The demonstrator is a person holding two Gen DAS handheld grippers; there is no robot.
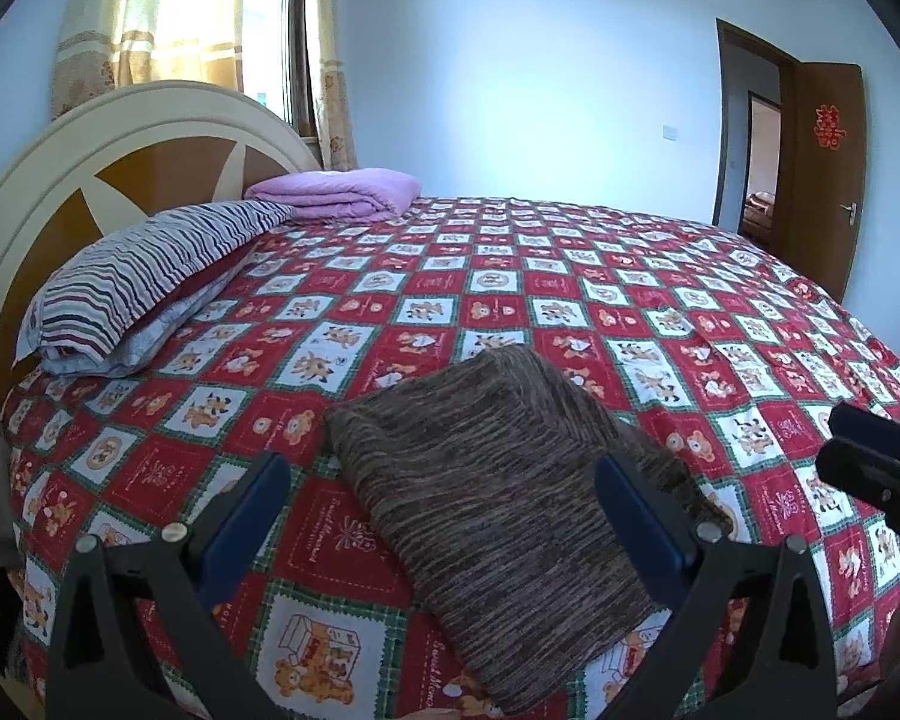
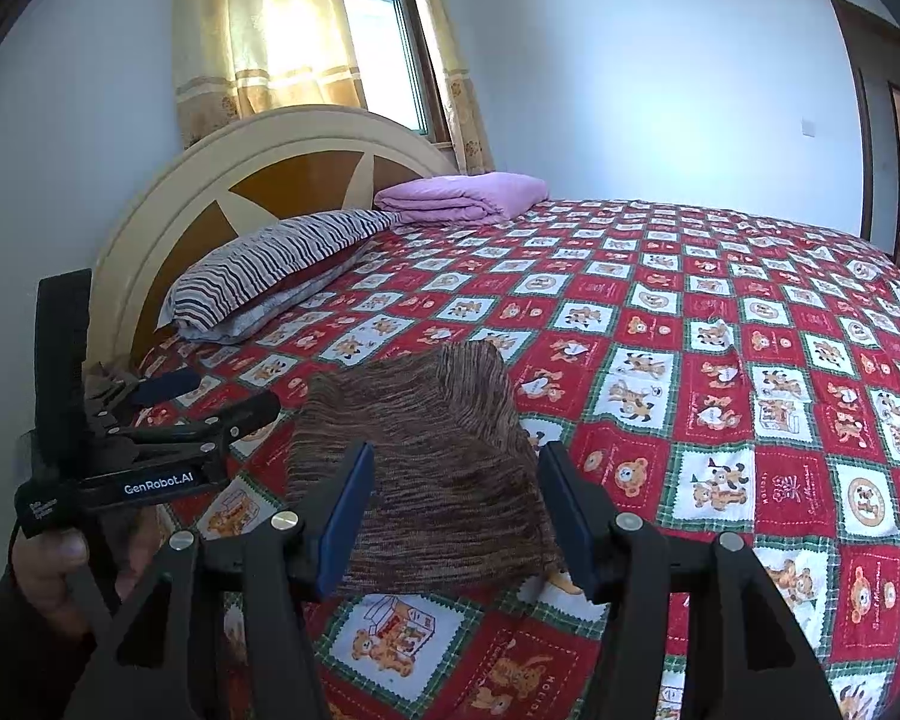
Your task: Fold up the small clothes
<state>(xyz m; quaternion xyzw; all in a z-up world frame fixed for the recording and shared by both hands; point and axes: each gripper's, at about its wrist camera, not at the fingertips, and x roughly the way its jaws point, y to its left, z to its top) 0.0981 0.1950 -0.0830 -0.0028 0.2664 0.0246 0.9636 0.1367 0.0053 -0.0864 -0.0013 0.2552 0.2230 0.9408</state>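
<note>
While both grippers (left [image 1: 444, 516], right [image 2: 456, 510]) gape empty, the folded brown garment [image 1: 498, 504] lies on the bedspread [image 1: 570, 300].

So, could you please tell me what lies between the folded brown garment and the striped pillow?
Only bare bedspread separates the brown garment from the striped pillow, clearest in the left wrist view.

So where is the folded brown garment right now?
The brown garment lies flat on the bedspread near the bed's near edge, in front of both open grippers, well short of the striped pillow.
</note>
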